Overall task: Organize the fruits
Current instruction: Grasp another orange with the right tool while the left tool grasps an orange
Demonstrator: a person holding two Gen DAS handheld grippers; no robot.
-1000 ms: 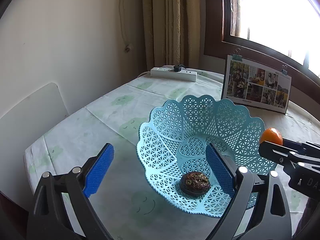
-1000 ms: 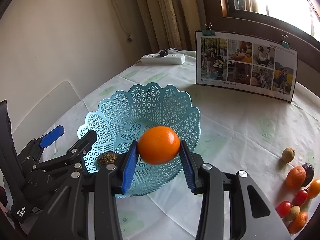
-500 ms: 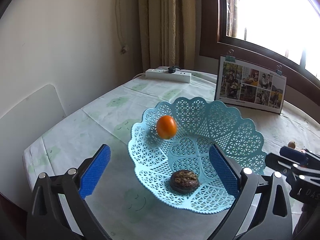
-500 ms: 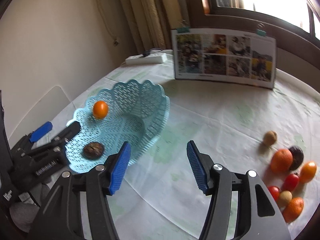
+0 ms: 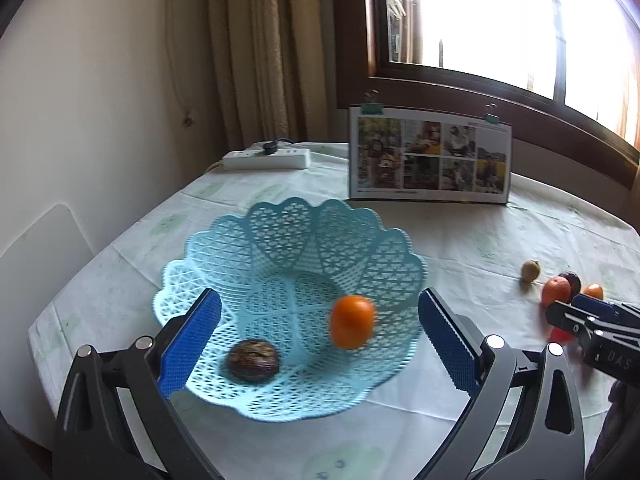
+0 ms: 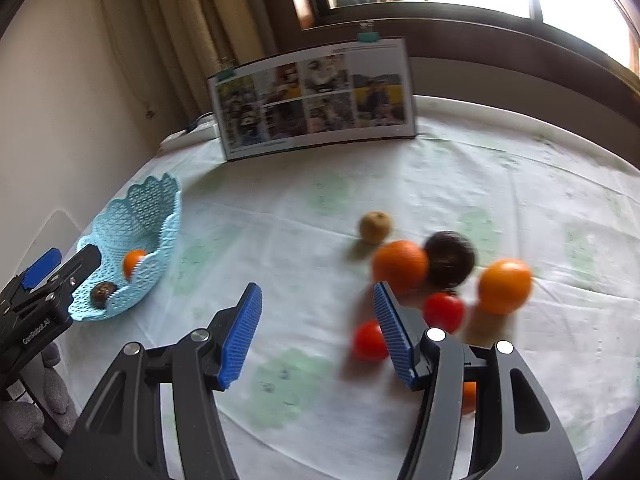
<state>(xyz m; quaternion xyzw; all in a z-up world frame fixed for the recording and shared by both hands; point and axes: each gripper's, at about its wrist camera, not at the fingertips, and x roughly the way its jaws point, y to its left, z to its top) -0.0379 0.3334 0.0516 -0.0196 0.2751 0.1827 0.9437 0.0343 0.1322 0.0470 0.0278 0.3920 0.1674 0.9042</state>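
- step in hand, as i read it: between fruits. right claw is empty with jaws spread wide, aimed at the loose fruit pile on the bench, so this looks like the approach for the next pick.
- left claw is also empty and wide open, jaws either side of the near rim of the blue lattice basket without touching it, as far as the left view shows.
- basket holds two items: a small orange, blurred, low on the right inner wall, and a dark wrinkled fruit near the front.
- not yet sorted, well apart from the basket on the right side of the bench: large orange touching a dark round fruit, a second orange, two red tomatoes, a brownish fruit set slightly back, and another orange piece mostly hidden behind the right claw's finger.
- pile is motion-blurred in the right view, so exact contacts there are uncertain.
- progress: early; more fruit out than in.
- next move calls for: centre the right claw on one fruit. the near tomato or large orange look closest. its right pad already overlaps the pile, so shift right before descending or it will likely nudge neighbours and scatter round fruit.
- close only enough to hold; tomatoes likely bruise.
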